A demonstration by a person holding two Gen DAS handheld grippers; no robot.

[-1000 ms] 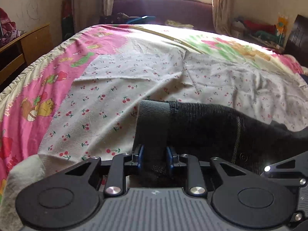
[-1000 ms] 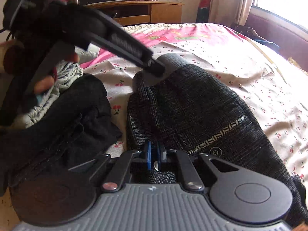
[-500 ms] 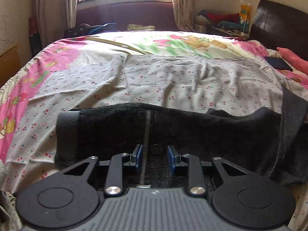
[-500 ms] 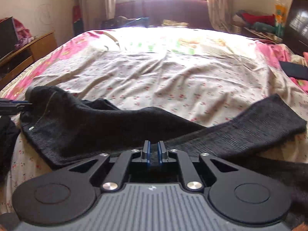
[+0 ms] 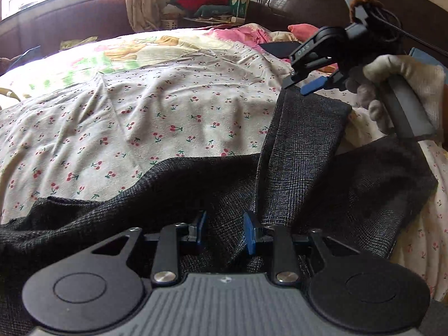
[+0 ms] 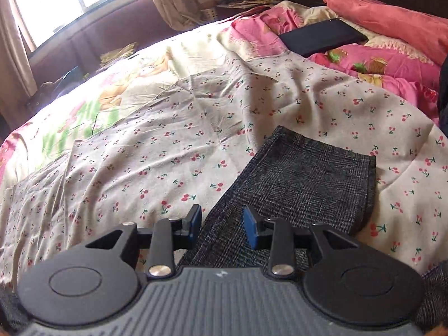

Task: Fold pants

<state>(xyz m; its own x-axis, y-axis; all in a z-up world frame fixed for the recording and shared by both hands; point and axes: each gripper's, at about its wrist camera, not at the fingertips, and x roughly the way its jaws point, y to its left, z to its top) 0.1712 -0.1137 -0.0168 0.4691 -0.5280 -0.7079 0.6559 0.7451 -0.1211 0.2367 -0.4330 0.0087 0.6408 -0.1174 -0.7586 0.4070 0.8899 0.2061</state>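
**Pants spread across bed**

Lay dark checked pants [image 5: 302, 151] over the cherry-print bed [image 5: 145, 112], one leg end flat toward the pink pillows [image 6: 392, 25]. Gripped a bunch of fabric with left claw [image 5: 225, 233]. Had just been parting right claw [image 6: 222, 222] (cloth between the pads, no longer pinched).

Near part of dark grey checked woven pants [image 5: 302, 151] hidden beneath the black gripper body at 6 o'clock. Waist end cut off at 9 o'clock. Cluttered red and green heap [image 5: 207, 2] at 12 o'clock too blurred to identify.
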